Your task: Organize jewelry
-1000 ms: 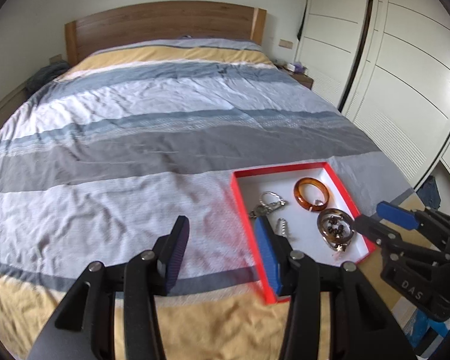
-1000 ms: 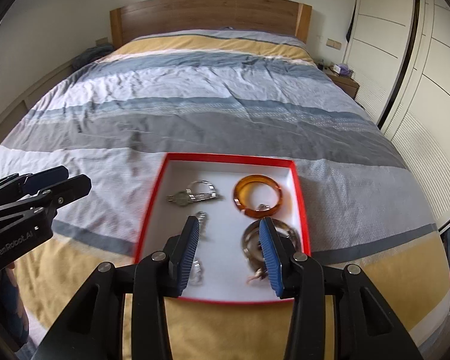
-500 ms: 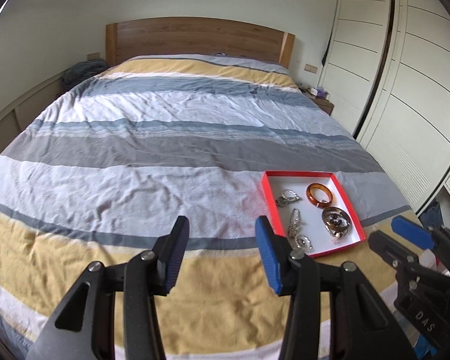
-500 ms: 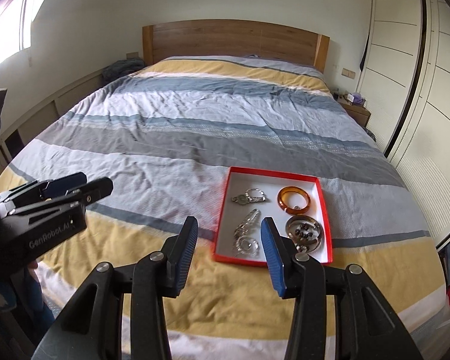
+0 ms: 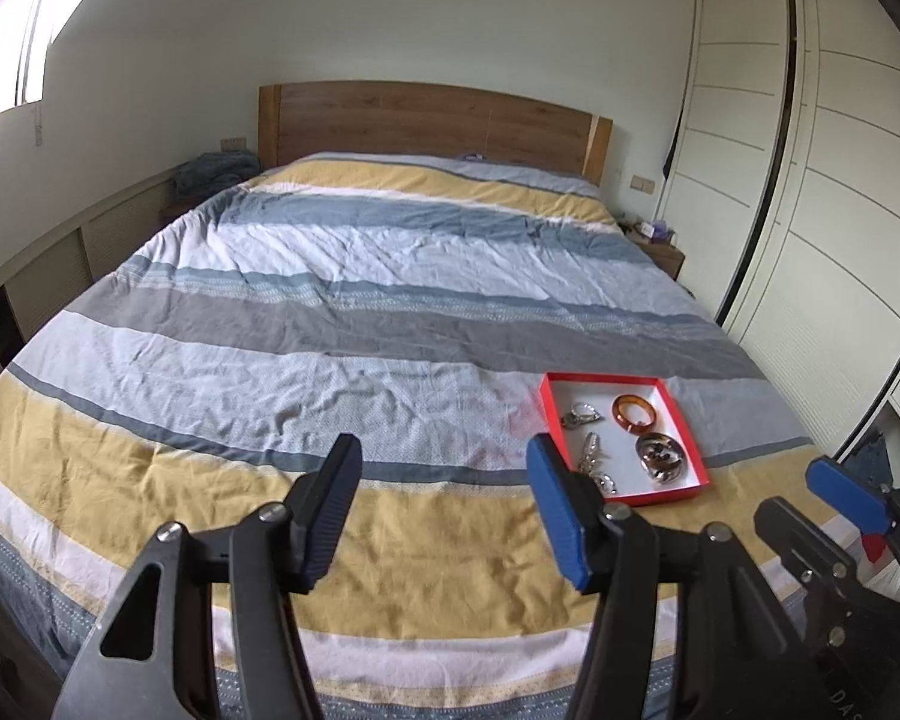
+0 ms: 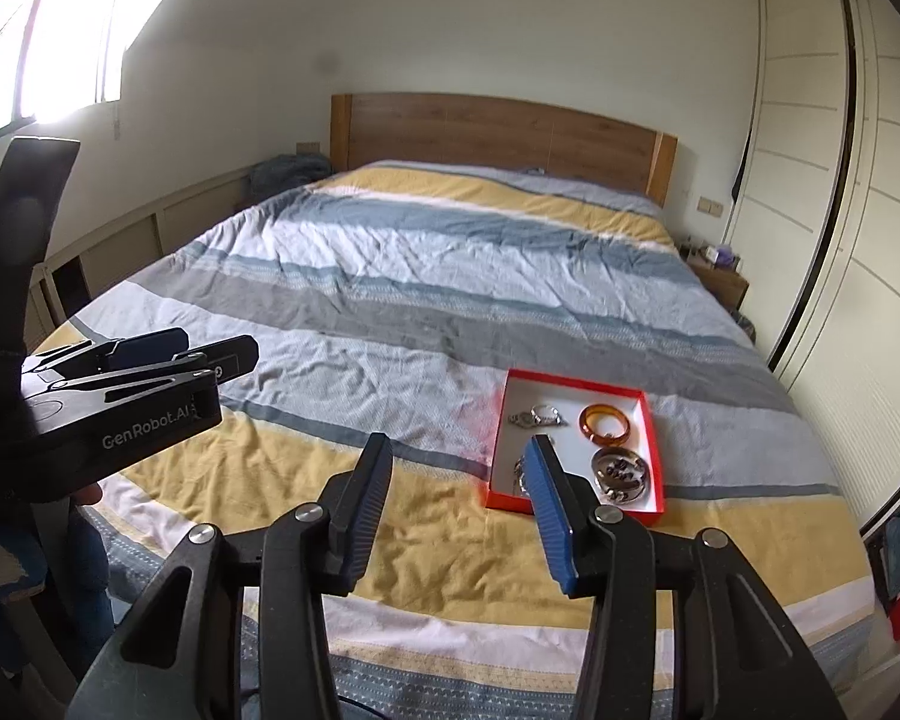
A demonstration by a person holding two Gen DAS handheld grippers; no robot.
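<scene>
A red-rimmed tray [image 5: 600,378] [image 6: 572,381] lies on the bed near its right foot corner. In it are an amber bangle [image 5: 634,410] [image 6: 606,422], a silver watch-like piece [image 5: 582,416], a dark beaded bracelet [image 5: 661,456] [image 6: 621,471] and a silver chain [image 5: 594,461]. My left gripper [image 5: 443,449] hangs above the yellow stripe, left of the tray. Its jaws are opening with nothing between them. My right gripper [image 6: 459,447] hovers short of the tray's near edge. Its jaws are also opening and hold nothing.
The striped duvet [image 5: 354,312] covers a wide bed with a wooden headboard [image 5: 432,114]. White wardrobe doors [image 5: 810,210] run along the right, and a nightstand [image 5: 660,249] stands beside them. Low cabinets [image 5: 60,276] line the left wall.
Both grippers have drawn back and risen away from the tray, which now looks smaller and farther off. Both pairs of jaws stand wider than before.
</scene>
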